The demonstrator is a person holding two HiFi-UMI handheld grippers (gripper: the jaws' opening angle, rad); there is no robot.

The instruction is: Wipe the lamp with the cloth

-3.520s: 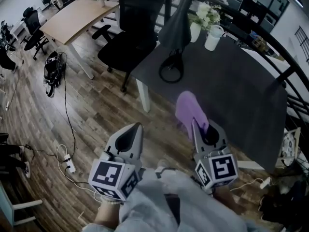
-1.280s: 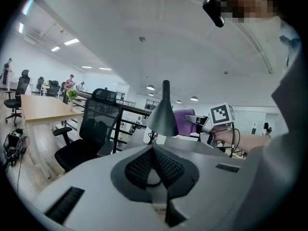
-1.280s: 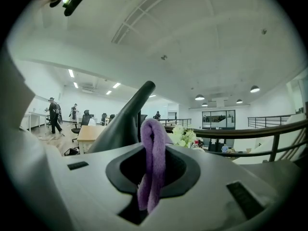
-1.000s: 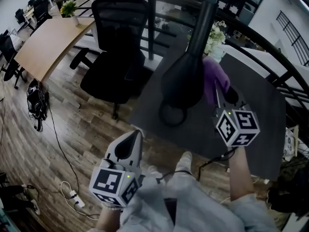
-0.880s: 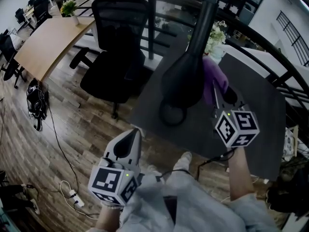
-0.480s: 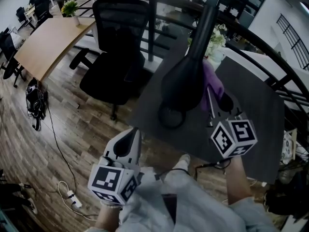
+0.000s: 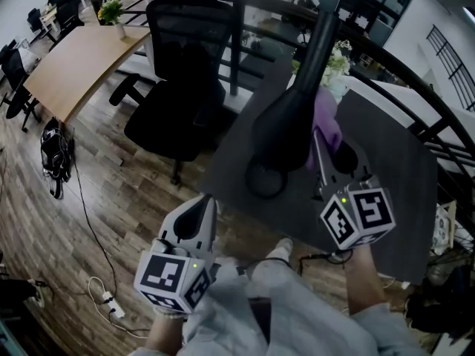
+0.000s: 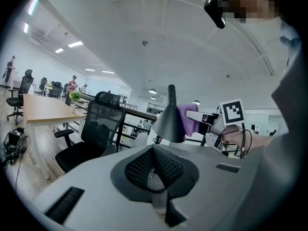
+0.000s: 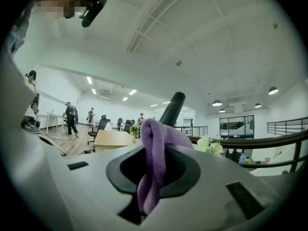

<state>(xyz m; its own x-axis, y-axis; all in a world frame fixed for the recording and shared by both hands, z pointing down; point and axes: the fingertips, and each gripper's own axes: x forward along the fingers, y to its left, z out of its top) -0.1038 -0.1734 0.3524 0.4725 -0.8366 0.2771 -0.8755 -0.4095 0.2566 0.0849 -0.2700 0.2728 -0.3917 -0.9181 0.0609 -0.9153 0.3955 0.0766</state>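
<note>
Carried the right gripper point(image 7: 320, 136) up from beside the body to the right flank of the lamp point(image 7: 286, 124), then eased it slightly down along the shade over the last second. Kept its jaws clamped on the purple cloth point(image 7: 326, 117); in the right gripper view a fold of it stood up between them and hung through the gap. Held that cloth against, or at least just beside, the shade's right side; could not confirm contact from the head view. Left the left gripper point(image 7: 205, 201) low and well short of the lamp, jaws closed together on nothing.

Judged the main risk as a sideways push on an unbraced lamp: could tip or skid on the dark table point(image 7: 386, 147), with nothing steadying the base ring. Judged a second risk as the cloth working out of the pinch on a long stroke.

Saw white flowers point(image 7: 338, 54) just behind the lamp, with whatever held them hidden by the shade.
</note>
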